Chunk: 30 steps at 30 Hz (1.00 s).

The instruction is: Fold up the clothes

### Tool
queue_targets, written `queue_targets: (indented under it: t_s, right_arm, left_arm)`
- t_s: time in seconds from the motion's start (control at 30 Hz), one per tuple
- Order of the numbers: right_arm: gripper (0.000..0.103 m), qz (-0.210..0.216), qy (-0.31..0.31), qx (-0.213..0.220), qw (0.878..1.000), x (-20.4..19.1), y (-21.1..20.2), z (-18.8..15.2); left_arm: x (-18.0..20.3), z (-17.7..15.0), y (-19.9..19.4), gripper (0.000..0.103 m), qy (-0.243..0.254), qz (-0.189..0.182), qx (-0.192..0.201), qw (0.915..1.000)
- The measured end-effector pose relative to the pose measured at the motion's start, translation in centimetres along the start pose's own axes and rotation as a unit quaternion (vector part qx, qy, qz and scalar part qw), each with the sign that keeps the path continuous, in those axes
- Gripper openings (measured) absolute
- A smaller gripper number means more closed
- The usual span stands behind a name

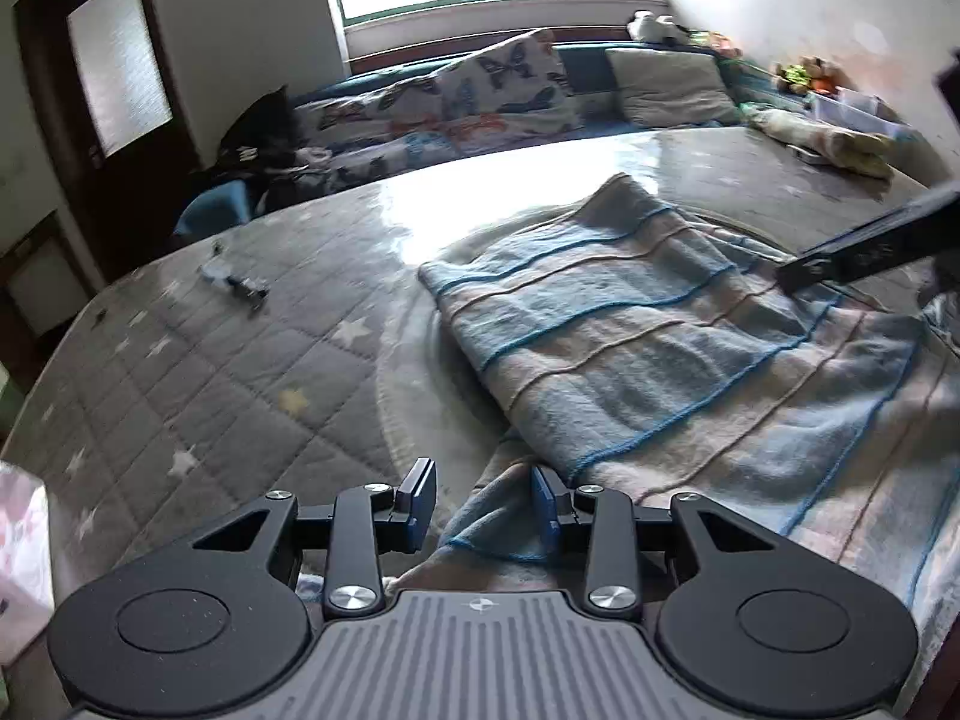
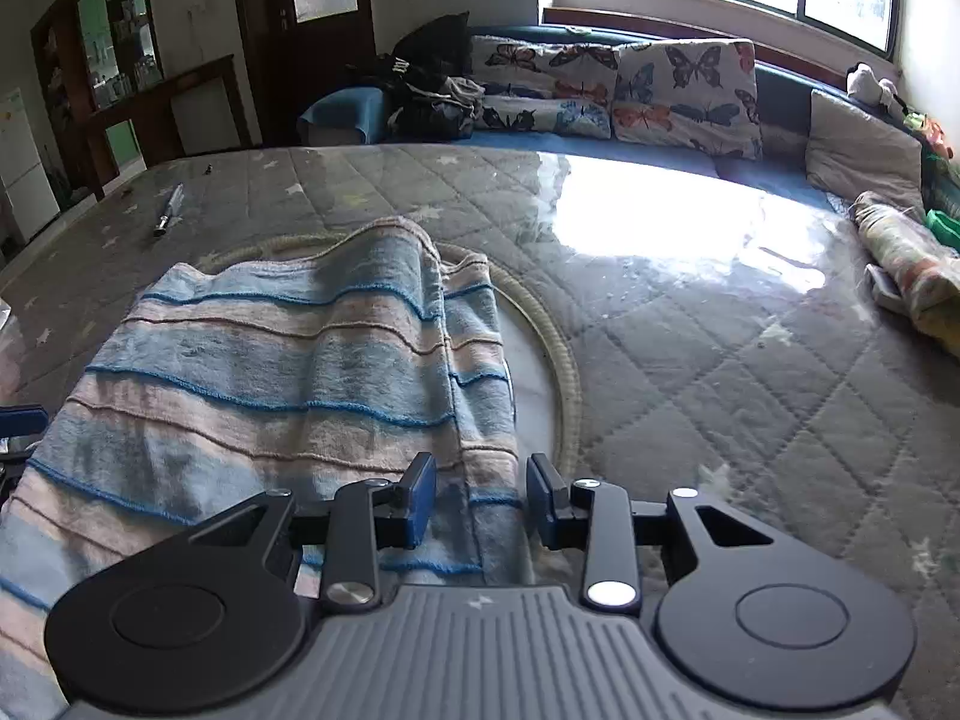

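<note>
A blue and beige striped towel point(image 1: 648, 348) lies partly folded on the quilted grey mattress point(image 1: 198, 372). My left gripper point(image 1: 483, 507) is open at the towel's near left corner, and a fold of cloth sits between its blue pads without being pinched. In the right wrist view the same towel point(image 2: 270, 372) spreads to the left, its doubled right edge running toward me. My right gripper point(image 2: 480, 495) is open over that edge, cloth lying between its pads. The right gripper's black body point(image 1: 870, 252) reaches in at the left wrist view's right side.
A pen-like tool point(image 2: 168, 210) lies on the mattress at the far left. Butterfly-print cushions point(image 2: 606, 90), a grey pillow point(image 2: 858, 150) and dark clothes point(image 2: 432, 84) line the back under the window. A rolled bundle point(image 2: 906, 270) sits at the right edge. A round cord hoop point(image 2: 558, 354) shows under the towel.
</note>
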State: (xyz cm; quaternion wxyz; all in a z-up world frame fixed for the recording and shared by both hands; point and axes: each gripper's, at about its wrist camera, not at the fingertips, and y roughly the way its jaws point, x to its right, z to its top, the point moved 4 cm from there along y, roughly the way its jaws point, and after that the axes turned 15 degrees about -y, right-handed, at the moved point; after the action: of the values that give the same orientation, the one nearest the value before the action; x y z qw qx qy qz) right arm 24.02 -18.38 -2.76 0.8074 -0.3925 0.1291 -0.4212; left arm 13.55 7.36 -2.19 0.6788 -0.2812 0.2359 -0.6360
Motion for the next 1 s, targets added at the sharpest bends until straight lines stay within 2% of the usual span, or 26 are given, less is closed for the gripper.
queue_targets:
  t_s: [0.07,0.1,0.17,0.2,0.23,0.3,0.47,0.7,0.9,1.0]
  right_arm:
    - [0.032,0.001,-0.004,0.004,1.000,-0.3,0.1,0.0]
    - [0.027,0.000,-0.009,0.005,1.000,-0.5,0.1,0.1]
    - [0.022,-0.005,-0.018,0.005,1.000,-0.8,0.1,0.3]
    - [0.006,-0.008,-0.022,0.006,1.000,-0.9,0.0,0.3]
    - [0.005,-0.010,-0.026,0.007,1.000,-0.9,0.0,0.3]
    - [0.005,-0.027,-0.033,0.009,0.999,-1.1,-0.3,0.2]
    - [0.005,-0.067,-0.038,0.020,0.997,-0.8,-2.0,-0.2]
    - [0.005,-0.105,-0.016,0.007,0.994,1.1,-3.8,-2.2]
    - [0.005,-0.095,0.002,-0.002,0.995,1.4,-5.7,-5.1]
    - [0.006,-0.091,-0.007,-0.006,0.996,0.8,-6.8,-5.7]
  left_arm:
    - [0.3,-0.2,0.2,0.036,0.013,-0.014,0.001,0.9998]
    - [0.4,-0.2,0.2,0.034,0.018,-0.020,0.003,0.9996]
    - [0.6,-0.3,0.3,0.022,0.024,-0.030,0.006,0.9993]
    - [0.7,-0.4,0.2,0.015,0.025,-0.028,0.009,0.9993]
    - [0.8,-0.4,0.2,0.010,0.025,-0.026,0.011,0.9993]
    - [0.9,-0.4,-0.2,0.007,0.026,-0.017,0.023,0.9992]
    - [0.0,0.1,-1.8,0.006,0.016,0.030,0.063,0.9975]
    - [-3.5,-0.5,-2.6,0.005,-0.063,0.094,0.052,0.9922]
    - [-4.9,-1.0,-3.6,0.006,-0.099,0.095,0.028,0.9902]
    - [-5.3,-1.0,-4.1,0.014,-0.109,0.091,0.020,0.9897]
